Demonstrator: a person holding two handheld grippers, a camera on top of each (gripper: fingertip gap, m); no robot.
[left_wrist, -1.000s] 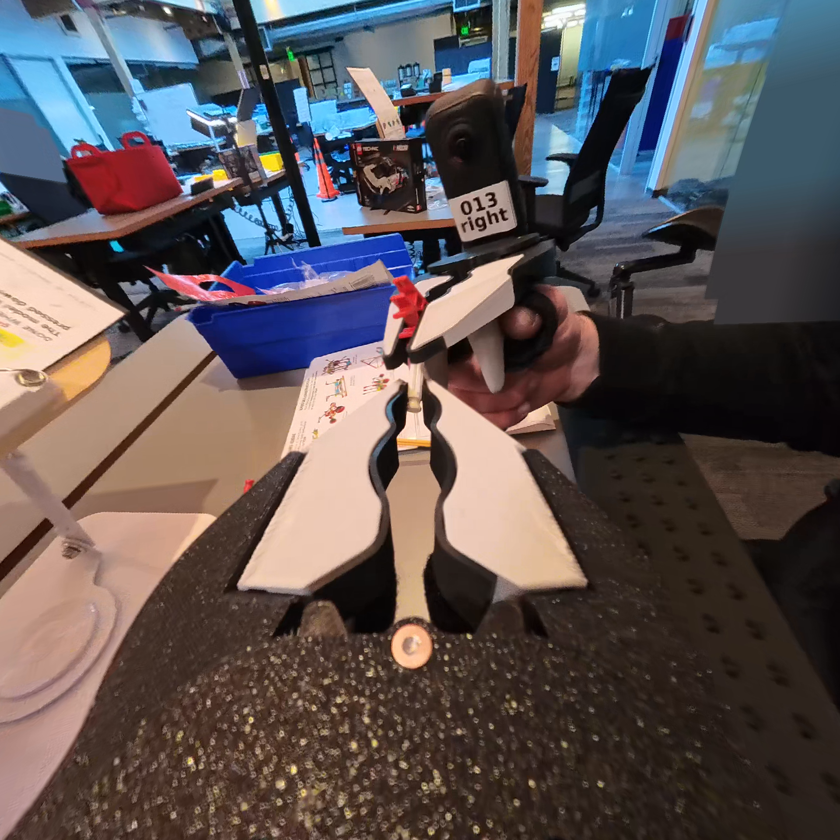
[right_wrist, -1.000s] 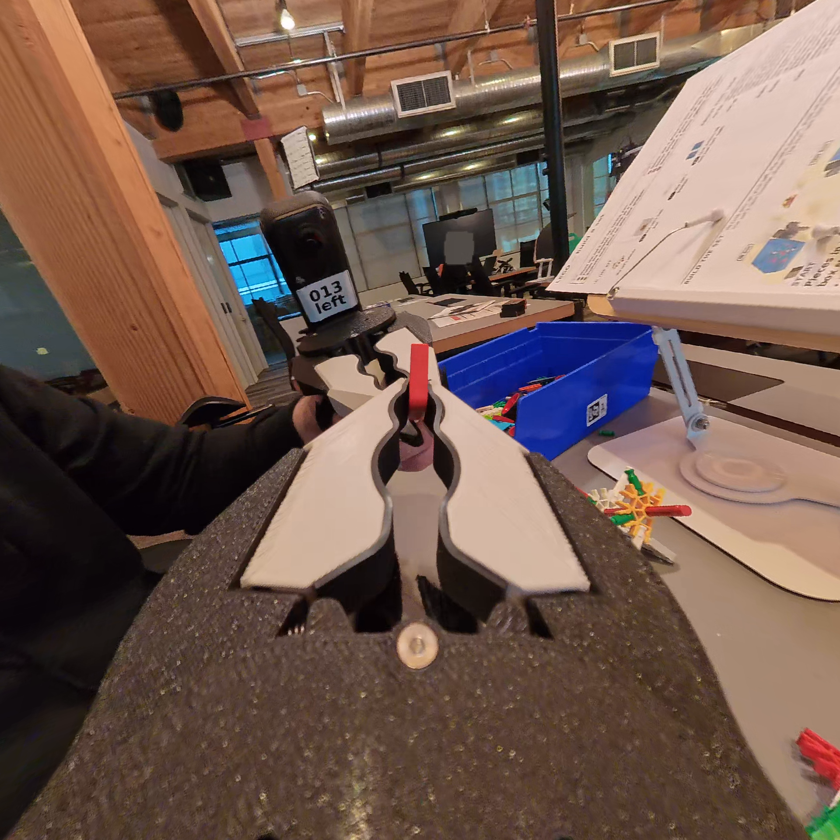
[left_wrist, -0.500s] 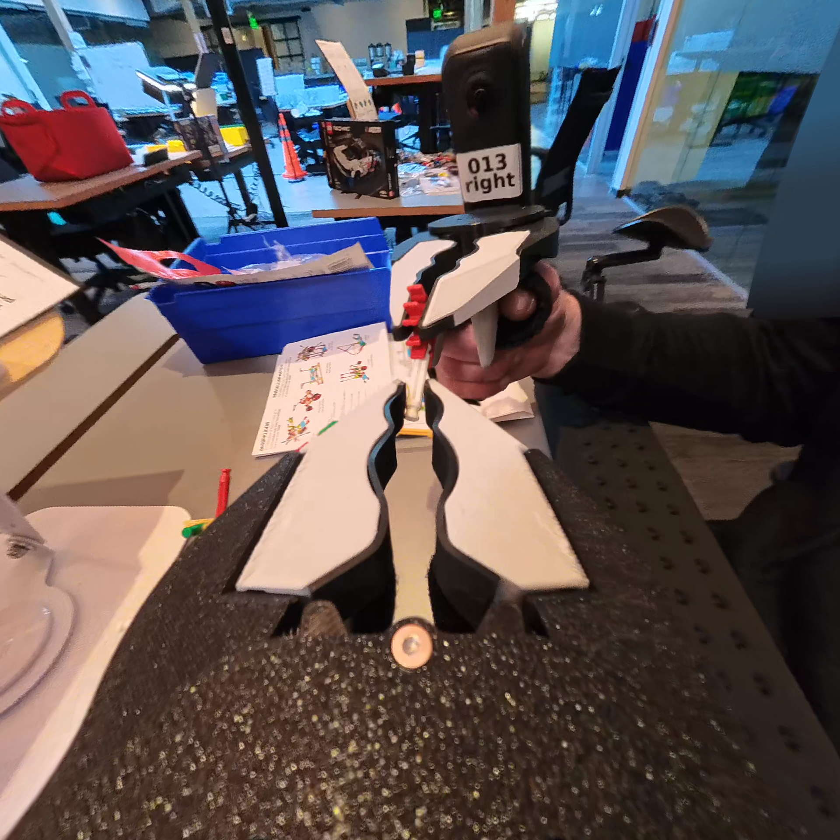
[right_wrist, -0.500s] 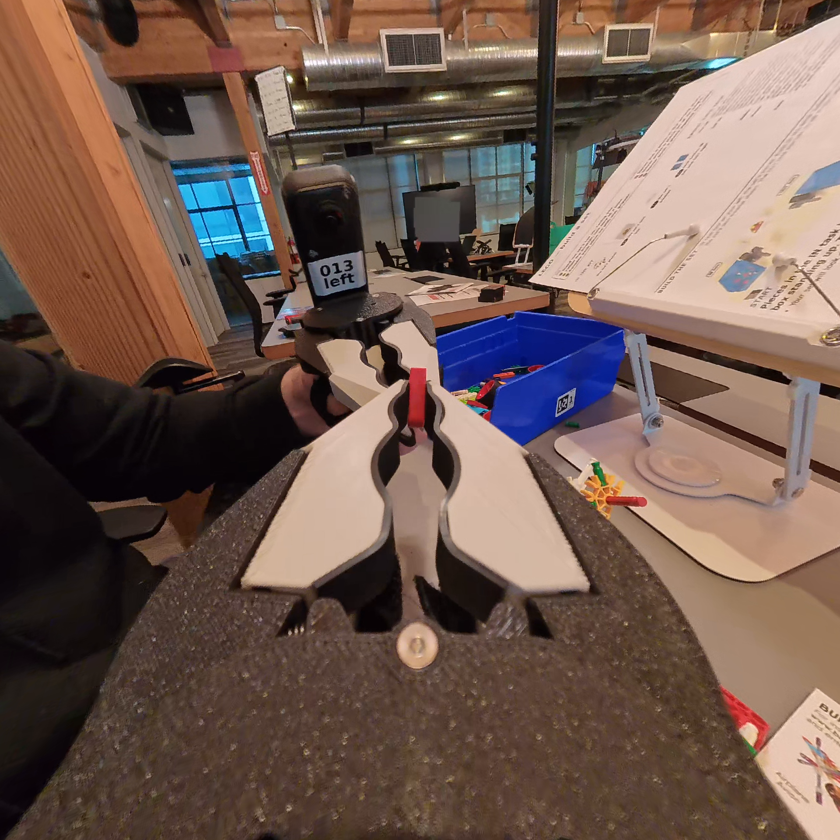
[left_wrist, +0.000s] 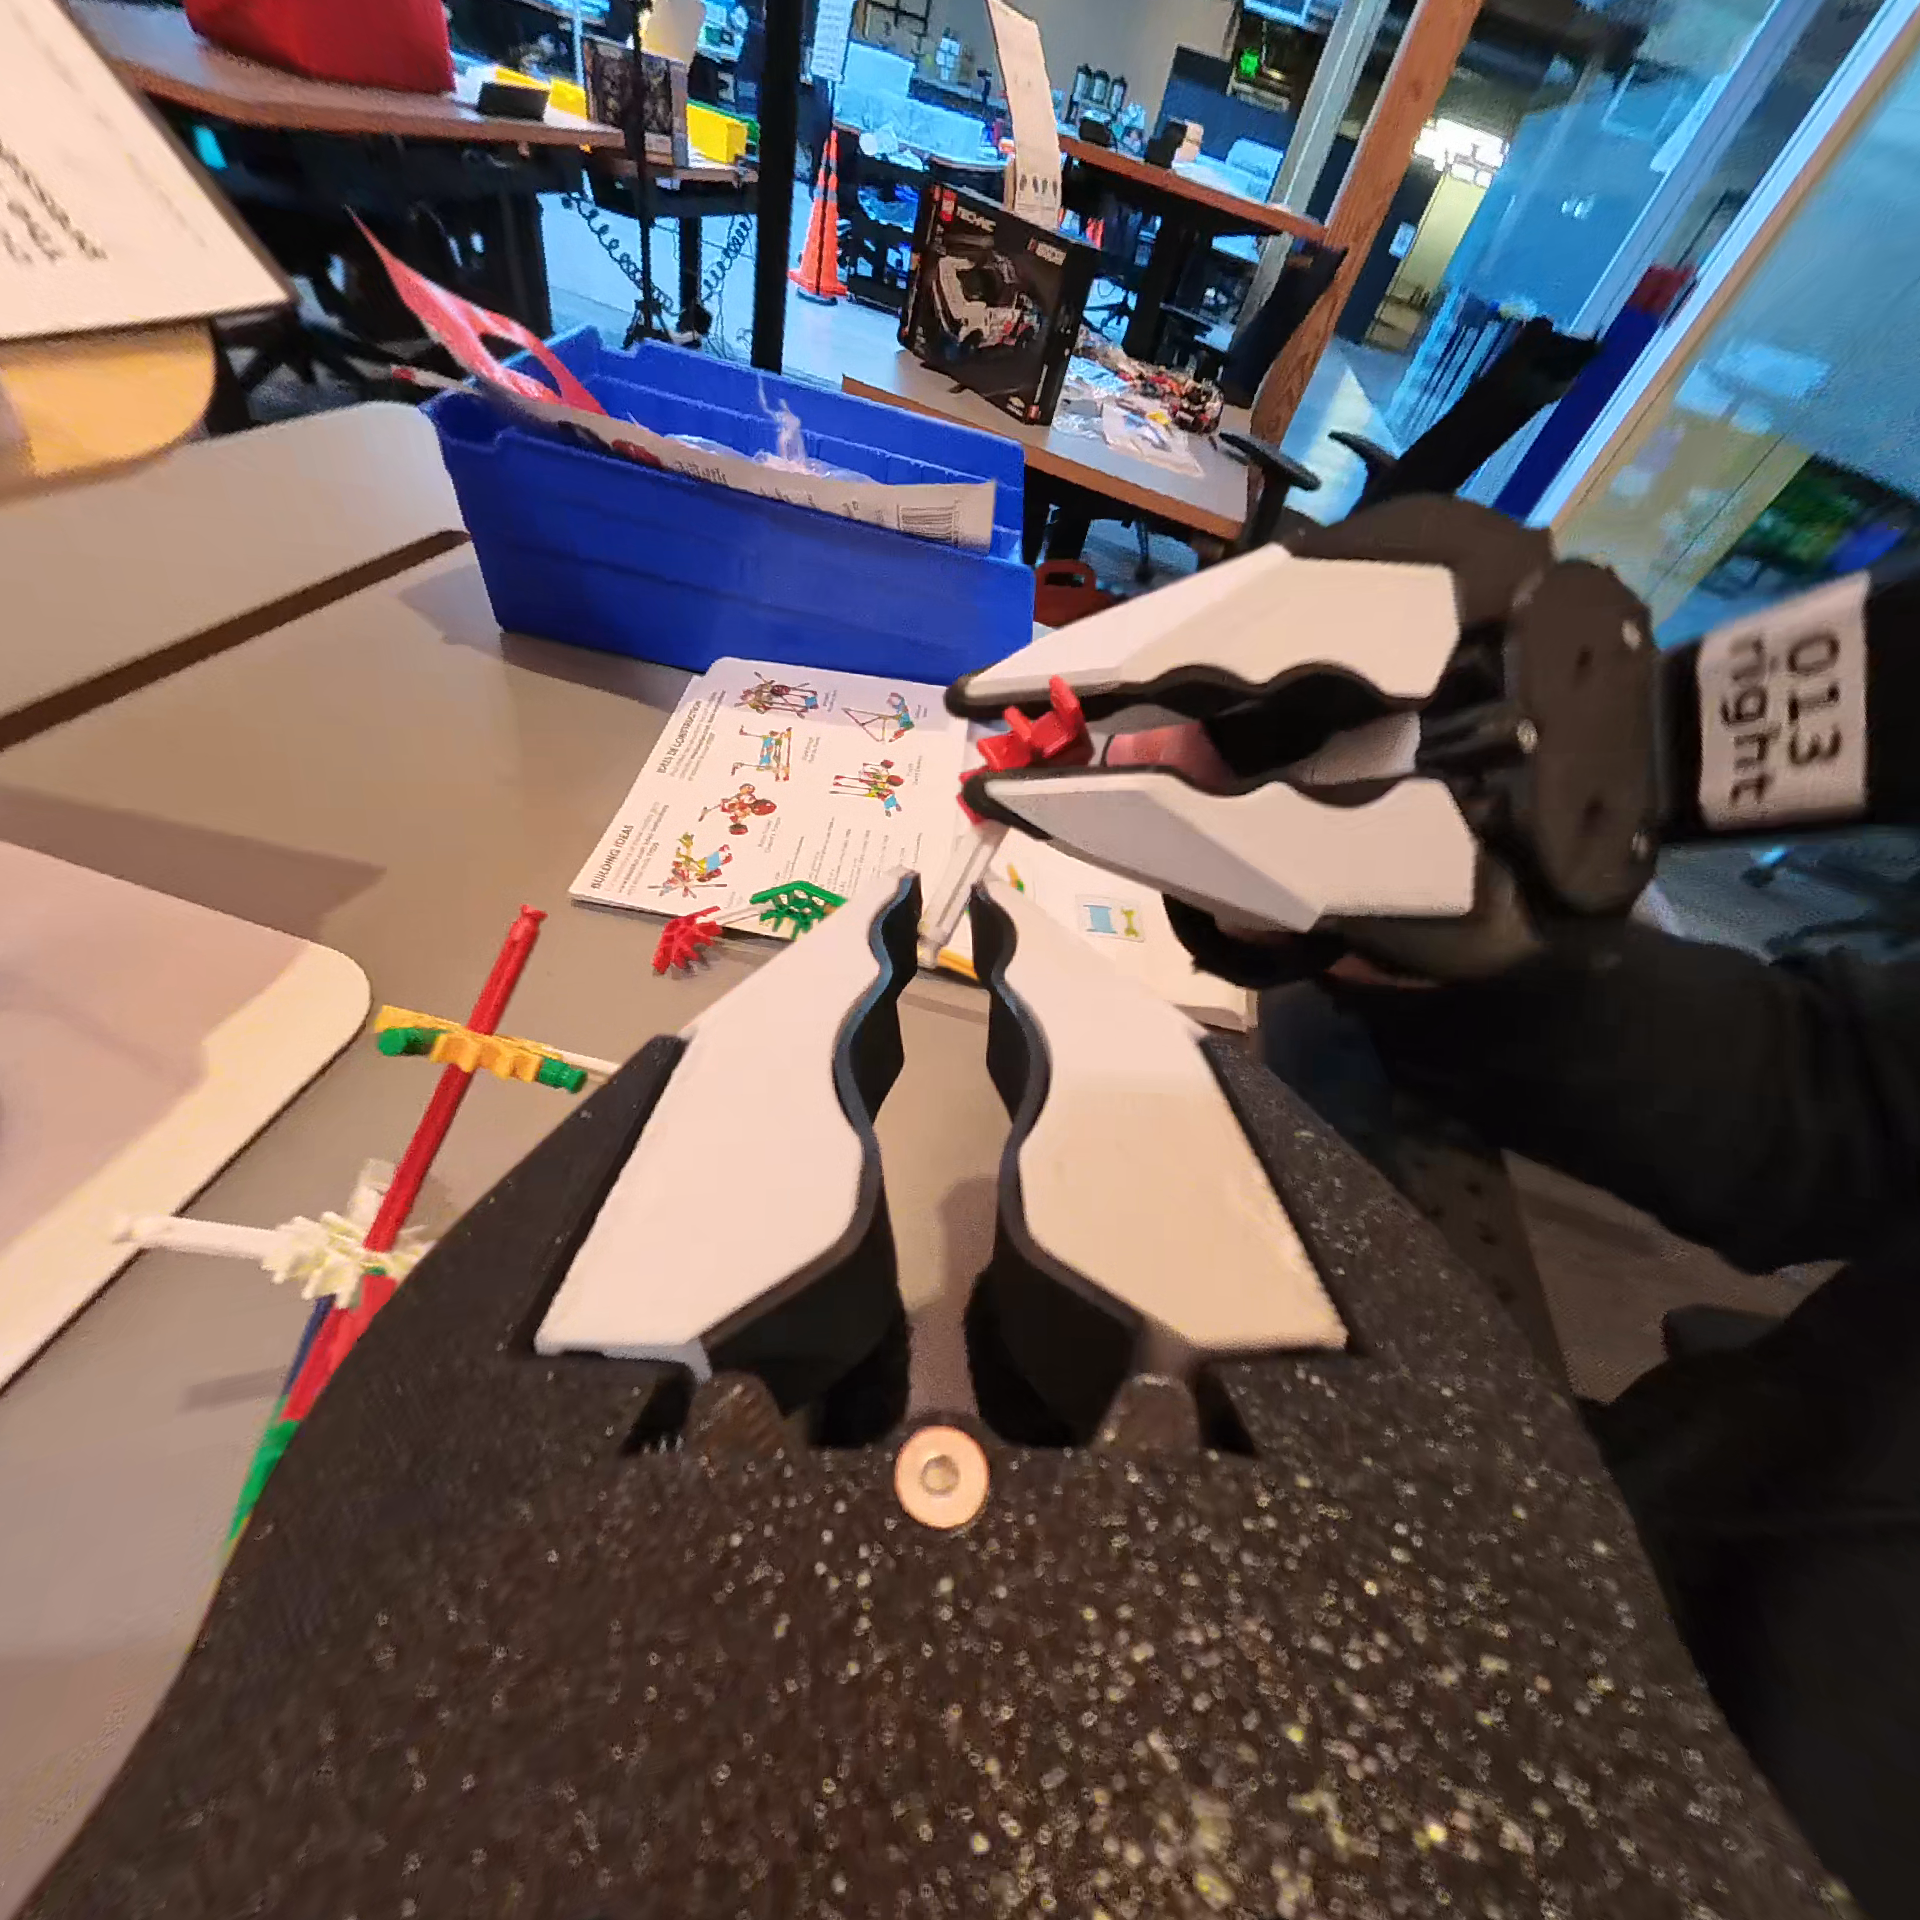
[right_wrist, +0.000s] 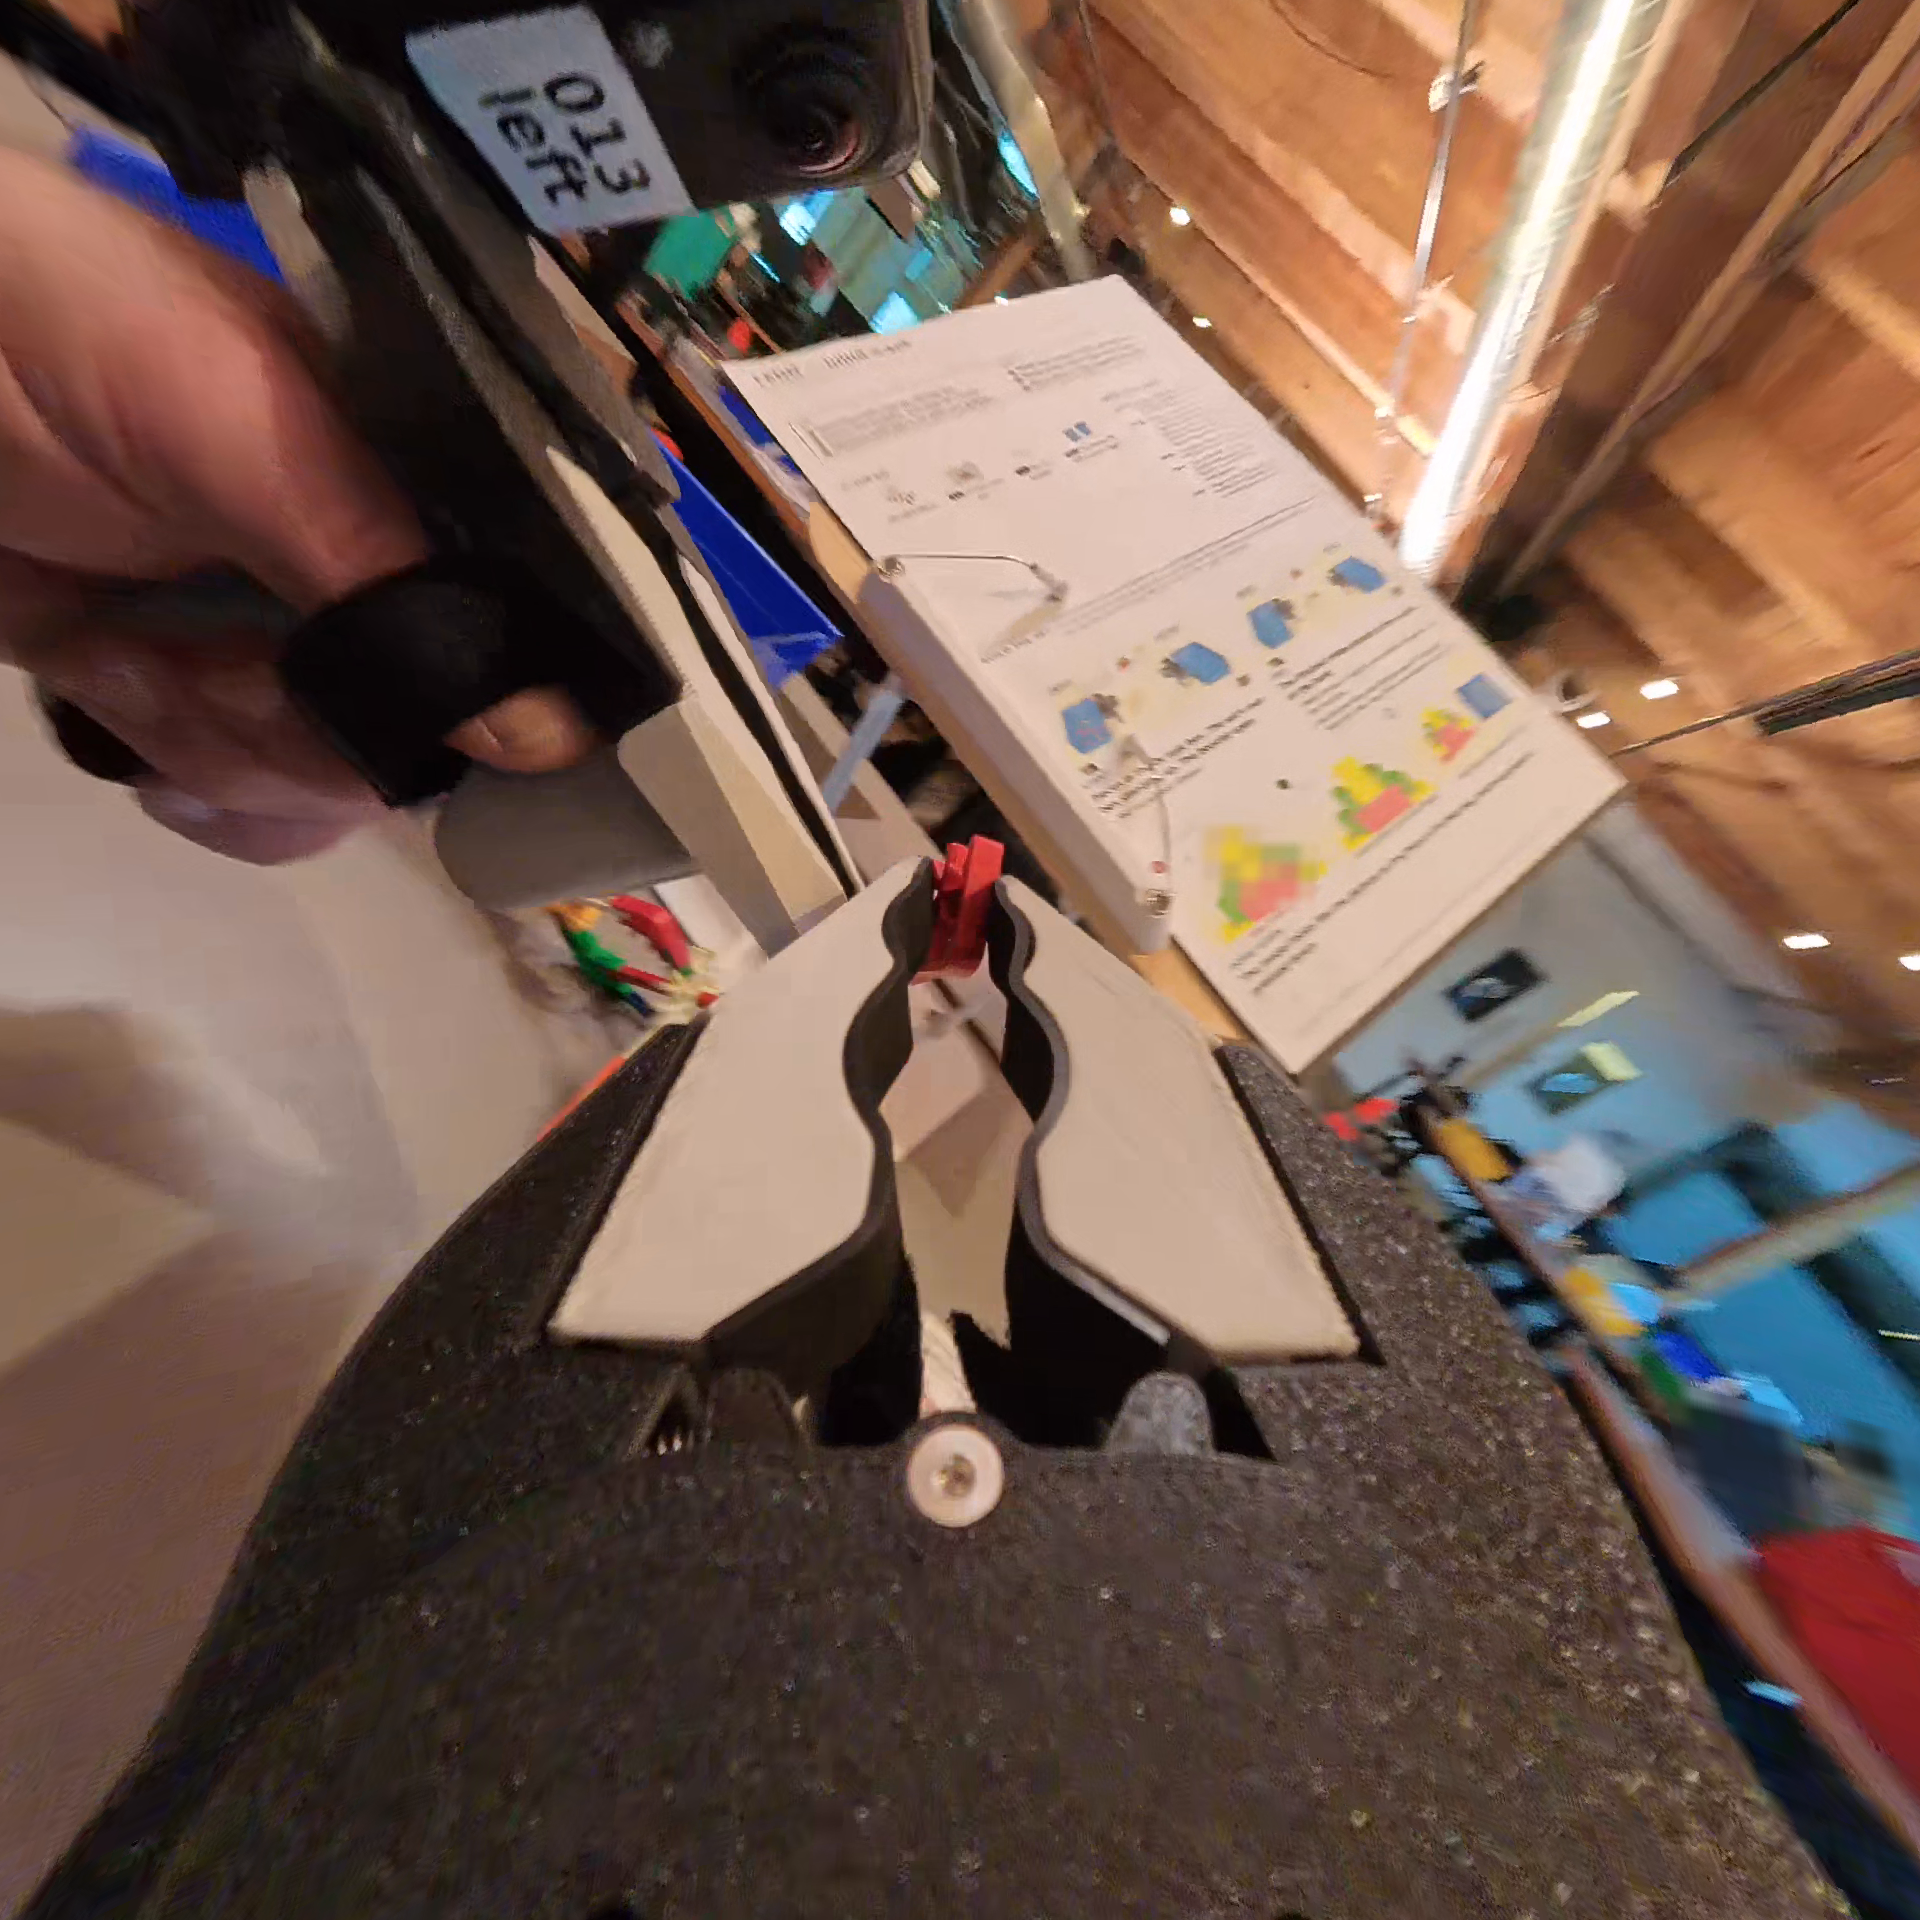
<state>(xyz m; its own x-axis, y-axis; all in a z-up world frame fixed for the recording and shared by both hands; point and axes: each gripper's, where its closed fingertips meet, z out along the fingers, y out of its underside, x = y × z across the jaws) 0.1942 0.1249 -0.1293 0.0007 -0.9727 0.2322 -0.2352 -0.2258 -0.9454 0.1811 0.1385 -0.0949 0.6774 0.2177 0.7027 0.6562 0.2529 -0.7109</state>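
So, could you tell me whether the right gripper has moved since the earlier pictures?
Yes: the right gripper has rolled onto its side and dropped lower against the blue bin.

The white rod (left_wrist: 954, 881) vanishes between the left gripper (left_wrist: 943, 902) fingers (left_wrist: 790, 1091), its lower end hidden. Beside that gripper, the long red rod (left_wrist: 457, 1081) passes under its foam body. In the right wrist view, the parts on the table (right_wrist: 260, 1039) near the red connector (right_wrist: 958, 910) are smeared by blur.
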